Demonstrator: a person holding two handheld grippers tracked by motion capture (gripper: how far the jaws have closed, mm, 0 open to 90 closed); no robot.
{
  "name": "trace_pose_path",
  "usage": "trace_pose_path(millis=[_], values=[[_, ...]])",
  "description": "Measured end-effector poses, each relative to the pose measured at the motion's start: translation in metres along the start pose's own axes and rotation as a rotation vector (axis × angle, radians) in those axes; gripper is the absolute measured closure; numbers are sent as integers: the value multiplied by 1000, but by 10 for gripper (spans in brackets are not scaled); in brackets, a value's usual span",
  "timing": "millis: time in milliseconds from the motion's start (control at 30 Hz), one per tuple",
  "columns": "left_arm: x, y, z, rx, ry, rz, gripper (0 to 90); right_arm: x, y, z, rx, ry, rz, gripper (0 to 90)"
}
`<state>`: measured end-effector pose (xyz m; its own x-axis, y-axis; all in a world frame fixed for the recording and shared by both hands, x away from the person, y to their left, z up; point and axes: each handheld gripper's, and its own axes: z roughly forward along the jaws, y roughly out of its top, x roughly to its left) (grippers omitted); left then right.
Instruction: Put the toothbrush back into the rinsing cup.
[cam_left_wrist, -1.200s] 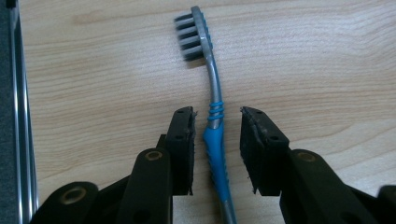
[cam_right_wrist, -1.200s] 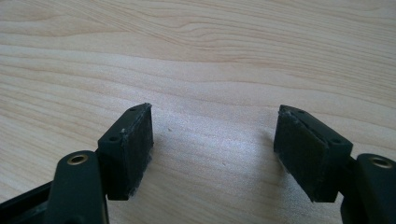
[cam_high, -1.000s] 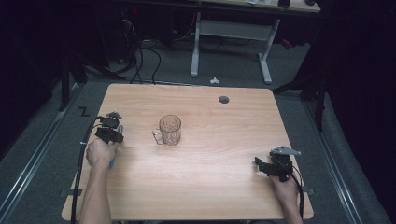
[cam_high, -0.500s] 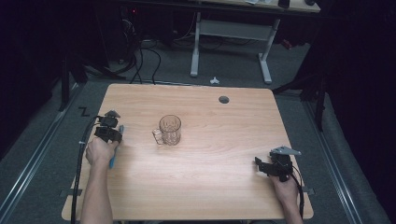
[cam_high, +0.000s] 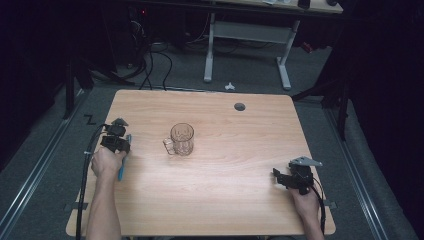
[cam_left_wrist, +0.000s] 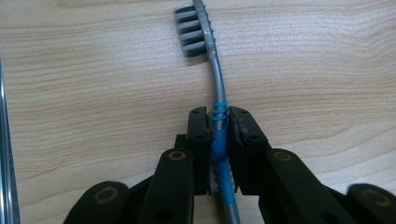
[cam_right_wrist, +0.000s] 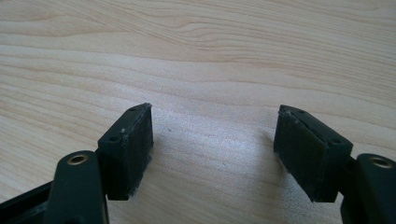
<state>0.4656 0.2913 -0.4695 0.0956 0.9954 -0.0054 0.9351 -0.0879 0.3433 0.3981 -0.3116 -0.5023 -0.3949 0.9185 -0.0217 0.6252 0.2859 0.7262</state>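
Mug (cam_high: 182, 138): clear glass, upright mid-desk (cam_high: 220, 200), nothing visible inside.
Left claw (cam_left_wrist: 219, 128): just closing, now clamped on toothbrush (cam_left_wrist: 211, 51) handle at desk's left.
Left claw view: bristles visible.
Right claw (cam_right_wrist: 212, 149): apart over bare desk.

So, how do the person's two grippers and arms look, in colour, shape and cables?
Both grippers are black, each with two flat, block-shaped jaws on arms with brass-coloured rivets. The right gripper carries a grey three-cornered plate on top, and a black cable runs back along the wrist. A black cable loops back from the left gripper too. Both forearms are bare; no sleeves show.
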Motion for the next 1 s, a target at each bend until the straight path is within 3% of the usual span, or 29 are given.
trace_pose_path(millis=[200, 567, 1000], values=[[-1, -2, -2, 1, 12, 10, 793, 0, 0, 0, 0, 0, 0, 288], [-7, -4, -17, -46, 0, 27, 797, 0, 0, 0, -1, -1, -1, 288], [-16, -10, -39, -123, -49, 50, 798, 0, 0, 0, -1, 0, -1, 288]])
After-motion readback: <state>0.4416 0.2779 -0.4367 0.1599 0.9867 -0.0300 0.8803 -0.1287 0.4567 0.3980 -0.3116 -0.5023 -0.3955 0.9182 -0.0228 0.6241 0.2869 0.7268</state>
